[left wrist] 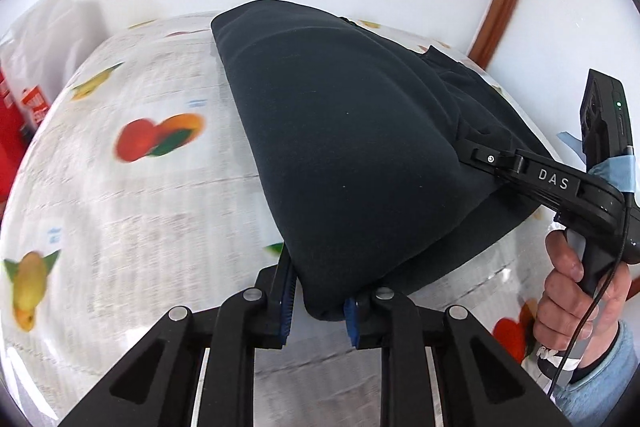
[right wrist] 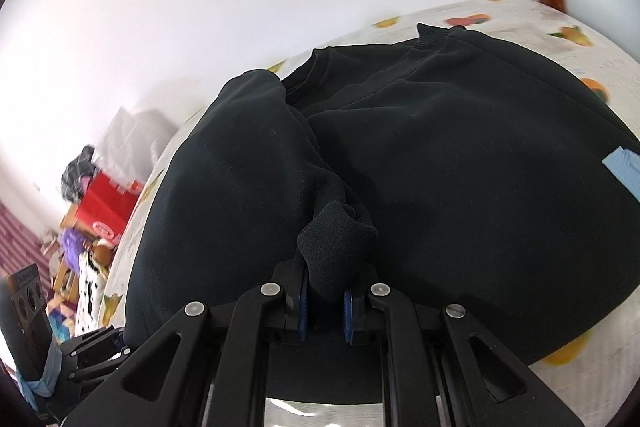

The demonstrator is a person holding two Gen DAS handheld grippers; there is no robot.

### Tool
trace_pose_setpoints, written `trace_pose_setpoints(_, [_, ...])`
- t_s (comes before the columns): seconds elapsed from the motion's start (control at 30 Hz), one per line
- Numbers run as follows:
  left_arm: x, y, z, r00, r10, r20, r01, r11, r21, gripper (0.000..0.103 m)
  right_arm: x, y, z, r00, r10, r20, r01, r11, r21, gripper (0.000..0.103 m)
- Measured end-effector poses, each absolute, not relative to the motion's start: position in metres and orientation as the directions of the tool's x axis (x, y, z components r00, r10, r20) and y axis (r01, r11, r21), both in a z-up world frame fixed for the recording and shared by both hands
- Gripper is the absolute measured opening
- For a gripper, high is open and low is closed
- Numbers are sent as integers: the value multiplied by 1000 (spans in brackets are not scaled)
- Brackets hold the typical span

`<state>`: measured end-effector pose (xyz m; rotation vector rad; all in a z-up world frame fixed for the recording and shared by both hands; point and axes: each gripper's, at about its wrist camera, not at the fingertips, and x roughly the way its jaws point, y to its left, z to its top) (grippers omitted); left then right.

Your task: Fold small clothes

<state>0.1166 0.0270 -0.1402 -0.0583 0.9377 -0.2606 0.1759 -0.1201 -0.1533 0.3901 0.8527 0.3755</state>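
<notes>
Mostly sweatshirt, tablecloth blurred

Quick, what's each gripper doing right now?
Left gripper: shut on a fold of the dark garment.
Right gripper: shut on the garment's ribbed cuff.

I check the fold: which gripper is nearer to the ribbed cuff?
Right. The right gripper clamps the ribbed cuff; the left gripper grips a plain folded corner.
</notes>
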Motion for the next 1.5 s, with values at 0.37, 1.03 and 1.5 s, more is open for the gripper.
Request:
trace_pose_setpoints(0.37, [98, 49, -134, 567, -273, -777, 182, 962, -204, 39, 161, -94, -144, 575, 499, -648, -245, 861, 446, 19])
trace_pose_setpoints(1.03, [116, 18, -145, 595, -127, -794, 133, 989, -58, 75, 189, -67, -138, 599, 497, -628, -218, 856, 469, 31])
trace_pose_setpoints(1.5, [135, 21, -144, 589, -104, -802, 126, 991, -36, 81, 150, -191, -122, 771, 418, -480, -136, 846, 516, 19])
